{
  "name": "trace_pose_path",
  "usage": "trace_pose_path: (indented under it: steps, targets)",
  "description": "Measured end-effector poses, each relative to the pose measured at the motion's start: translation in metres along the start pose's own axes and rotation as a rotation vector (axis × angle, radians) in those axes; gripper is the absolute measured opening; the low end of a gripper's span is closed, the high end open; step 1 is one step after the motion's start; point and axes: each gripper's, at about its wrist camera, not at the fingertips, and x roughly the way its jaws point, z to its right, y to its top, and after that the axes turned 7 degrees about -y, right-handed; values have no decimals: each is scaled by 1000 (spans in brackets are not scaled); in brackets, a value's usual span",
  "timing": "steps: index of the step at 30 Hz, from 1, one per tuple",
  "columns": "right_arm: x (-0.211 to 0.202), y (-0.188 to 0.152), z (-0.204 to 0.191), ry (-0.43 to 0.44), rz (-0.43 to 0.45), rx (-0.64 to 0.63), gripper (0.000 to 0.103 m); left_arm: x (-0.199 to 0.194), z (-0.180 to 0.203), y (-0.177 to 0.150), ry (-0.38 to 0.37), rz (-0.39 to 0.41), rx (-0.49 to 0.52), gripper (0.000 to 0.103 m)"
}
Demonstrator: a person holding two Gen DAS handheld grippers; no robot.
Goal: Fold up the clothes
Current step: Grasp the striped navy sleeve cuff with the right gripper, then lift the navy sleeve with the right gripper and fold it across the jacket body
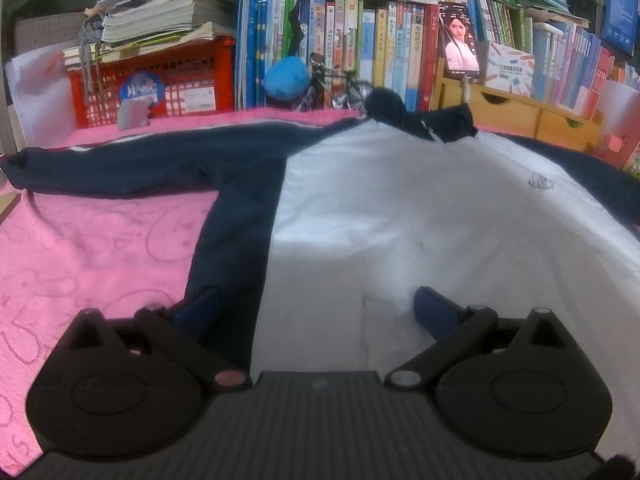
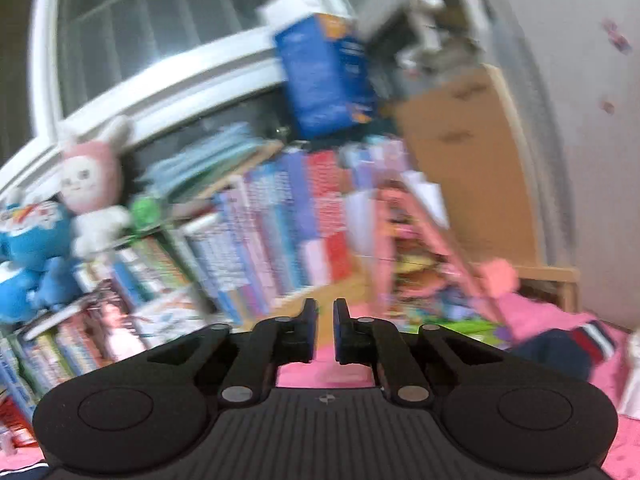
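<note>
Left wrist view: left gripper (image 1: 316, 308) hovering low over jacket (image 1: 400, 220) hem, jaws spread wide, nothing between them. Jacket flat on pink blanket (image 1: 92, 248), white body ahead and to the right, collar (image 1: 404, 114) pointing away toward bookshelf (image 1: 380, 40) — long axis running hem to collar. Navy sleeve (image 1: 140, 160) stretched leftward, crosswise, nearest this gripper. Right wrist view: right gripper (image 2: 326, 328) nearly closed, narrow gap, holding nothing — raised, aimed at books, well away from the cloth.

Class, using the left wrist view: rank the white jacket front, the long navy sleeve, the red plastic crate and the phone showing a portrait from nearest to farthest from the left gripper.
1. White jacket front, directly beneath the left gripper.
2. Long navy sleeve, stretched out to the left.
3. Red plastic crate, back left, and phone showing a portrait, back right against the books: too close to call.
</note>
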Motion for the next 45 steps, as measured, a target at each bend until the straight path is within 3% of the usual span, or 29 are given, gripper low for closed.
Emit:
trace_pose_path:
  steps: [1,2,3,7,10,16,21,22,23,24,25,27,29,33,37,40,42,45]
  targets:
    - [3,-4,2,-32,-10,11,37,0,-1,0,-6,3,-3,103]
    - [6,-10,7,-74,-23,25,56,-1,-2,-1,-11,6,-7,103]
    - [10,-15,12,-115,-35,40,63,-1,-2,-1,-15,9,-12,103]
    - [23,-38,45,-325,-67,105,72,-1,-2,-1,-14,9,-12,103]
    - [29,-52,85,-464,-43,172,94,-1,-1,-1,-9,7,-7,103]
    - [65,-68,132,-564,-105,159,101,1,1,0,3,-4,7,103]
    - [90,-70,149,-572,-143,199,102,1,0,0,2,-3,4,103]
    - [95,-69,150,-545,-150,186,94,1,-1,0,-1,0,-2,103]
    - [99,-68,150,-514,-166,186,64,1,-2,0,-5,3,-7,103]
    - [103,-67,150,-483,-183,190,45,0,-3,0,-7,5,-12,103]
    - [104,-66,150,-461,-190,208,41,0,-3,1,-6,4,-12,103]
    - [102,-64,148,-419,-192,245,20,0,-2,1,-1,1,-7,103]
    - [94,-61,142,-389,-162,267,11,1,-2,1,-1,0,-8,103]
    - [60,-44,92,-273,-26,178,7,1,-2,2,-5,2,-13,103]
    - [35,-33,0,-12,19,26,7,1,-4,2,-10,3,-17,103]
    - [20,-56,-103,220,-7,-258,7,0,-4,2,-12,5,-22,103]
    - [9,-94,-169,380,-66,-499,10,-1,-4,2,-11,5,-24,103]
    - [-12,-161,-230,514,-151,-836,15,-1,-4,3,-6,2,-22,103]
